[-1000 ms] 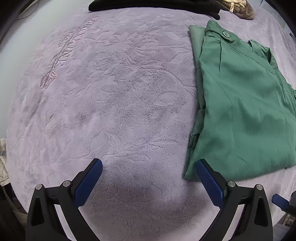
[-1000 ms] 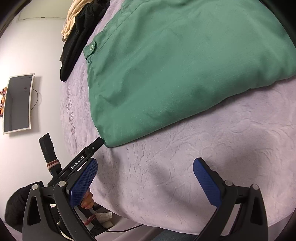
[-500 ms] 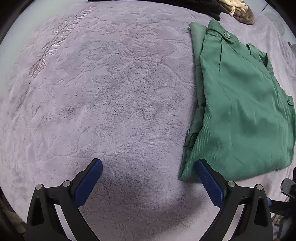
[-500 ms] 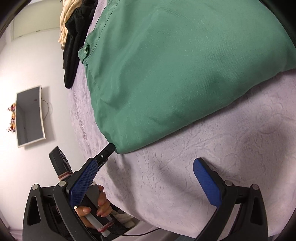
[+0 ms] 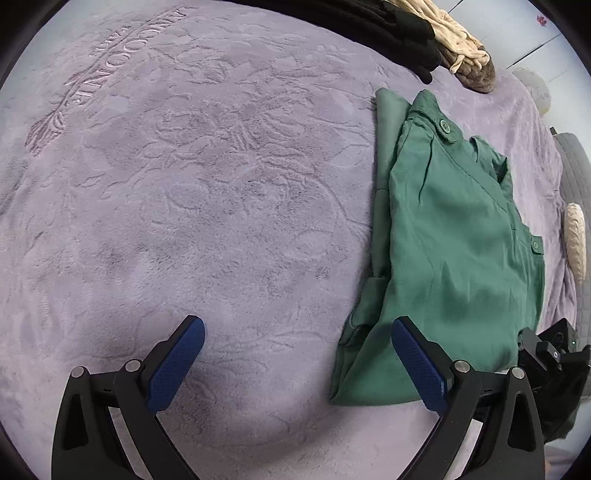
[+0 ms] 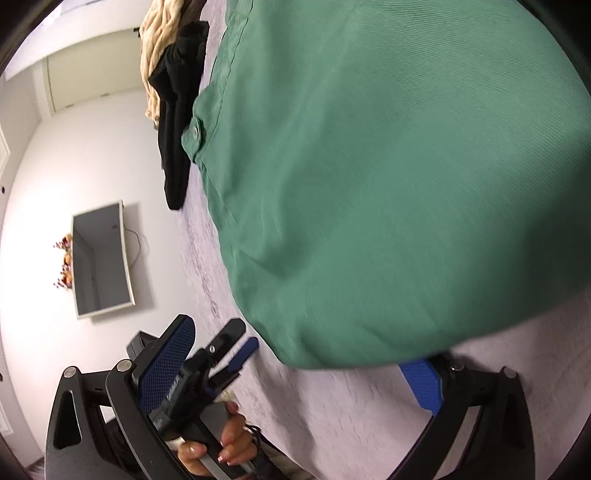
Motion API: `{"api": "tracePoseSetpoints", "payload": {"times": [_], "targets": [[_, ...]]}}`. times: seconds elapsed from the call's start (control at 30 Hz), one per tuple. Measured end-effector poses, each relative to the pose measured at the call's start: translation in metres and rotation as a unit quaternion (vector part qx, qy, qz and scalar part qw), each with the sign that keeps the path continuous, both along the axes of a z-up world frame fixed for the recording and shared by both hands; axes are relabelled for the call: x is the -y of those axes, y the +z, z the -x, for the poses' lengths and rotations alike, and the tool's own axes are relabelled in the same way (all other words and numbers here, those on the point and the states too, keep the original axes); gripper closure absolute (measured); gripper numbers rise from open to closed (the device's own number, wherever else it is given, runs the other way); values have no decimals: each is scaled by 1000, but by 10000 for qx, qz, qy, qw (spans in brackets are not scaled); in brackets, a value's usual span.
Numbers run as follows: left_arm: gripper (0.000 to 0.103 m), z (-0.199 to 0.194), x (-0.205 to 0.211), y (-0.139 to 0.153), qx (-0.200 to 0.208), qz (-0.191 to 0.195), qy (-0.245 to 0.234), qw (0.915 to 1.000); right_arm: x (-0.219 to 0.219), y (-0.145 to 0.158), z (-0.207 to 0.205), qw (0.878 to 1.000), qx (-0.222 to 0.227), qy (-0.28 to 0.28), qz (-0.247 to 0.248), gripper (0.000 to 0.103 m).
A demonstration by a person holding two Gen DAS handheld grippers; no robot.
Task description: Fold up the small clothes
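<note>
Both tongs gape empty: the green shorts (image 5: 454, 258) lie lengthwise away, their near corner at the left tongs' (image 5: 295, 365) right finger, near hem draping over the right tongs (image 6: 295, 373).

- Folded garment (image 5: 454, 258): lies flat on the blanket (image 5: 184, 203), on the right side of the left wrist view.
- Left gripper (image 5: 295, 363): near edge, over the blanket; its right finger is at the garment's near left corner.
- Right gripper (image 6: 299, 365): at the garment's near edge (image 6: 369, 221); right finger partly under the cloth.
- Pile of clothes (image 5: 424, 33): on the blanket's far edge, behind the garment.
- Wall screen (image 6: 101, 258): left of the bed, well apart.
</note>
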State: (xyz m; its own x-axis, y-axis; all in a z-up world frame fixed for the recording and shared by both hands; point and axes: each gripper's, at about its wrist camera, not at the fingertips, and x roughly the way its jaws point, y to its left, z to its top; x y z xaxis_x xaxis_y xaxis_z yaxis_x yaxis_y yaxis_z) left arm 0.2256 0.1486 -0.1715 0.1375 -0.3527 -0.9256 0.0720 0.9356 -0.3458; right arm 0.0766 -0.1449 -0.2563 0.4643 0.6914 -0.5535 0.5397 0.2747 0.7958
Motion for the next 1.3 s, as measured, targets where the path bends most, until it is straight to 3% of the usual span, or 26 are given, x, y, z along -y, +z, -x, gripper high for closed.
{"api": "tracePoseSetpoints", "payload": {"times": [0.13,0.17,0.2,0.23,0.27,0.47,0.63,0.7,0.8,0.93,0.97,1.0,1.03,1.07,1.1,1.13,1.17,1.2,1.3], "targets": [[2,3,13,3,-190,661,81,9976,1,-2,-3,9991,-74,-358,-214,5],[2,-1,17,1,-259,874,100,9958,3,-3,-2,9986,-98,-438,-274,26],[2,-6,20,-1,-334,1070,103,9936,4,-4,-2,9984,-155,-462,-284,63],[2,-9,21,-3,-429,1283,81,9908,6,-5,-2,9984,-235,-444,-269,79],[2,-14,24,-6,-536,1513,41,9870,9,-6,-2,9983,-234,-426,-323,87],[2,-37,53,-14,-945,2419,-307,9652,17,36,-14,9979,591,-73,-271,90],[2,-56,90,-15,-1070,2848,-559,9509,18,53,-21,9966,757,291,-106,90],[2,-58,111,-14,-1070,2723,-697,9537,15,47,-19,9971,636,418,-87,90],[2,-53,134,-17,-963,1960,-953,9712,9,34,-8,9965,148,828,-24,86],[3,-45,144,-17,-773,1501,-1084,9797,23,40,13,9905,-262,1307,337,79],[9,-44,148,-16,-724,1317,-1097,9825,31,46,17,9901,-250,1312,436,66],[12,-42,150,-14,-700,1117,-1156,9845,43,53,20,9902,-201,1272,535,42],[19,-40,153,-13,-644,913,-1247,9859,55,59,23,9904,-152,1220,626,32],[34,-37,156,-10,-512,642,-1339,9876,69,68,25,9903,-66,1138,790,30],[44,-35,156,-8,-391,384,-1415,9884,80,74,24,9890,-4,1087,1006,33],[62,-33,157,-7,-285,173,-1490,9883,93,83,24,9851,54,1053,1357,39],[76,-32,157,-5,-211,112,-1483,9887,102,88,22,9812,132,1032,1628,65],[80,-33,154,-4,-212,129,-1412,9897,109,91,19,9768,159,1041,1867,90],[90,-34,148,8,-189,306,-1100,9933,120,80,6,9612,67,1210,2477,94]]}}
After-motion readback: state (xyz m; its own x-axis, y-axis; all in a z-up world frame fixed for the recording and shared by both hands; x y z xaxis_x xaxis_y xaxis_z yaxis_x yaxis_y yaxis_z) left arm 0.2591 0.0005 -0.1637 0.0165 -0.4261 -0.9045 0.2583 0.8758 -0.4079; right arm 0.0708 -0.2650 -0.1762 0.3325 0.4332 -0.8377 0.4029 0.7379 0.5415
